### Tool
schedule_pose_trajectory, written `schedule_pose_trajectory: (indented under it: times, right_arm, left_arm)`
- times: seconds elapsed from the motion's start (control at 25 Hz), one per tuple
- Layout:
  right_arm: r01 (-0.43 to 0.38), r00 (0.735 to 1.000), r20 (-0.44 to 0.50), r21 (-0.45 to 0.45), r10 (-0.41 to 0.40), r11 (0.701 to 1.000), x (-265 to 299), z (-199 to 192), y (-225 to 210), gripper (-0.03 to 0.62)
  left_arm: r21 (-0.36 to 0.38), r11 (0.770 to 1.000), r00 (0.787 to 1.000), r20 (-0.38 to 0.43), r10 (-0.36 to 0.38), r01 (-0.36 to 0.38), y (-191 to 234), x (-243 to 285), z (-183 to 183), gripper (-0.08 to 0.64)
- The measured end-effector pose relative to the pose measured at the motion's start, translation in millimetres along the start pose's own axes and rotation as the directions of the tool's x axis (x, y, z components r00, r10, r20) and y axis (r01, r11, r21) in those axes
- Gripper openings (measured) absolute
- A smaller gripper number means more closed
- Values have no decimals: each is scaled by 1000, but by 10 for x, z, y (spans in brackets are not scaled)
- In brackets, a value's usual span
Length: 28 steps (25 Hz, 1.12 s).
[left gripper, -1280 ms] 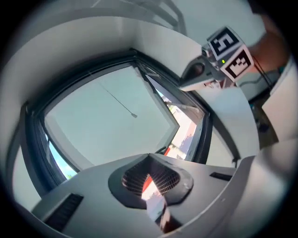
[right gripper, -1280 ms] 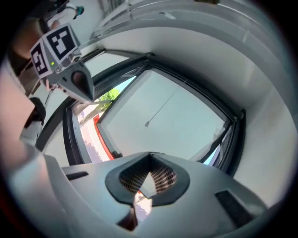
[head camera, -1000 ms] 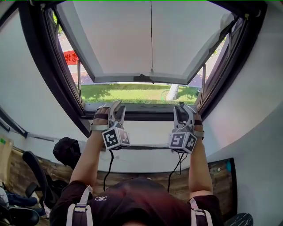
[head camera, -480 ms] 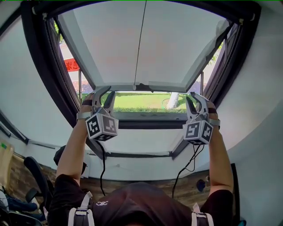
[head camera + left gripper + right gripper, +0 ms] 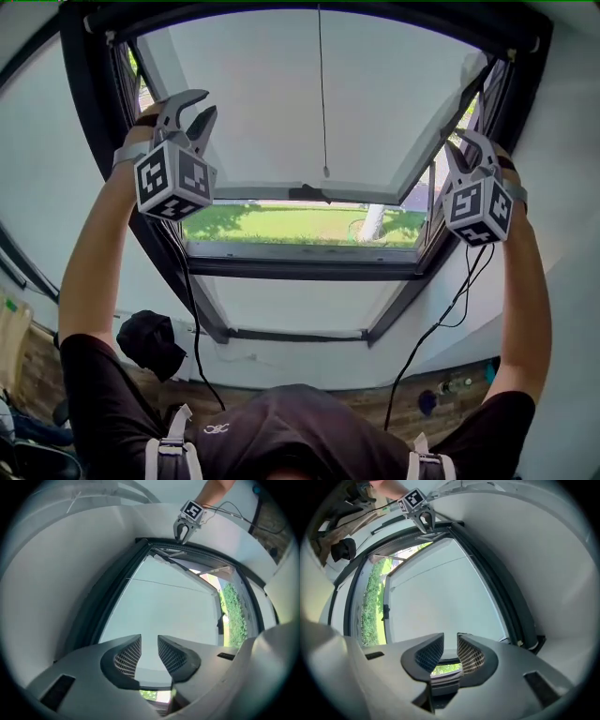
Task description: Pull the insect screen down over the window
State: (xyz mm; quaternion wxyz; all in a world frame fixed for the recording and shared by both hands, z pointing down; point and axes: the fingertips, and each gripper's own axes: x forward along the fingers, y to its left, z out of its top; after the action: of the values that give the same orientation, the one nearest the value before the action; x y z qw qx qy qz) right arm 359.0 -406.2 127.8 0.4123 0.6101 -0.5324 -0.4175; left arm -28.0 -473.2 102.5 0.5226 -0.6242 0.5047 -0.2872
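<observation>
A dark-framed window (image 5: 281, 268) fills the head view, its pale sash (image 5: 302, 194) tilted outward. A thin pull cord (image 5: 321, 84) hangs down the middle and ends in a small knob (image 5: 325, 172). No mesh shows across the opening. My left gripper (image 5: 199, 105) is raised by the frame's upper left side; its jaws are opening with nothing between them (image 5: 149, 651). My right gripper (image 5: 469, 142) is up by the upper right side, open and empty (image 5: 451, 651). Each gripper view shows the other gripper at the far top corner: the right one (image 5: 183, 531), the left one (image 5: 425, 522).
Lawn (image 5: 281, 225) shows under the open sash. A black bag (image 5: 150, 339) sits at the wall's foot on the left. Cables (image 5: 192, 309) hang from both grippers. White reveal walls (image 5: 56, 187) close in on both sides of the window.
Both grippers rose from sill height to the upper part of the frame and spread apart toward its left and right sides. The head view tilted upward.
</observation>
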Motion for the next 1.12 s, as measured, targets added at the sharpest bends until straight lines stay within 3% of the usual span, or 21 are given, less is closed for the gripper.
schedule_pose_trajectory:
  times: [0.16, 0.28, 0.68, 0.96, 1.12]
  right_arm:
    - [58, 997, -45, -40, -60, 998, 92, -36, -590, 94]
    - [104, 993, -57, -67, -108, 992, 131, -12, -967, 66]
    - [113, 991, -61, -94, -119, 989, 296, 224, -1578, 61]
    - [87, 986, -130, -104, -101, 991, 507, 82, -1682, 61]
    - [94, 980, -168, -101, -110, 990, 611, -23, -1759, 67]
  left_arm:
    - [115, 986, 991, -32, 128, -123, 600, 119, -8, 127]
    - [139, 979, 987, -53, 155, -146, 899, 196, -2, 126]
    - [110, 986, 983, -122, 136, -122, 1558, 508, -130, 121]
    - [160, 986, 976, -206, 73, -40, 1547, 747, -287, 109]
    - [132, 991, 974, -222, 51, -21, 1514, 860, -338, 103]
